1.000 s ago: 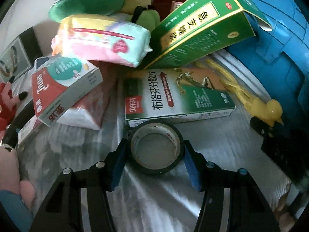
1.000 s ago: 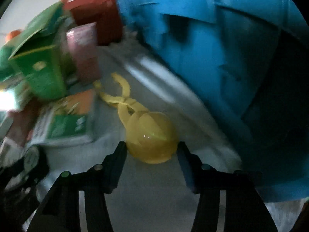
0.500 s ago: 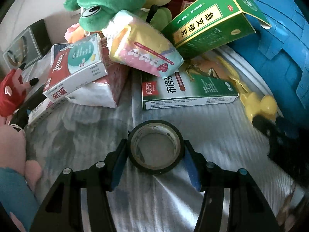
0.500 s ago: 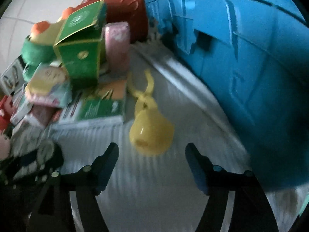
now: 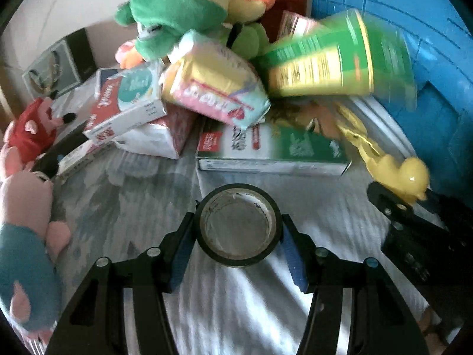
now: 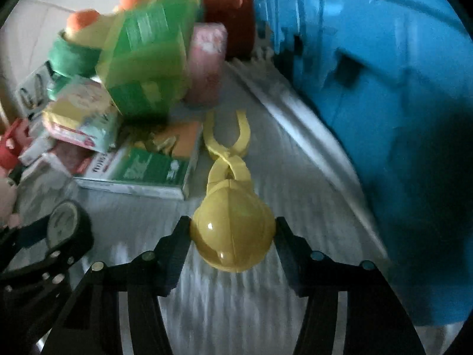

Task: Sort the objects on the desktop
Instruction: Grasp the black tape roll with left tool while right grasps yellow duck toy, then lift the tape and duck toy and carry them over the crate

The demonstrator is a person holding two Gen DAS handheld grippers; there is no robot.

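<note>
Jaws of the left gripper [image 5: 238, 244] are clamped on a black tape roll [image 5: 238, 224], one blue pad pressed to each side of it, with the roll's hollow core facing the camera at lower centre of the left wrist view. Jaws of the right gripper [image 6: 232, 241] are closing around a yellow toy helmet [image 6: 232, 230] at lower centre of the right wrist view; the inner faces sit against its sides, so I judge the grip about made. A pair of yellow straps [image 6: 227, 145] trails from the helmet toward the middle of the frame, lying on the pale striped cloth [image 6: 236, 310] that covers the counter. Just left of the straps lies a flat green medicine box [image 6: 142, 174], and above it, in the upper left, a heap of packets, a blurred green carton [image 6: 147, 62], a pink pack [image 6: 207, 65] and plush toys [image 5: 180, 9]. A big blue bin [image 6: 384, 88] fills the right side. To do this step well, the right hand should finish squeezing on the helmet's widest part before lifting, since the smooth dome could slip out, then raise it straight so the straps clear the medicine box. The left should hold its squeeze steady and keep clear of the heap.
</note>
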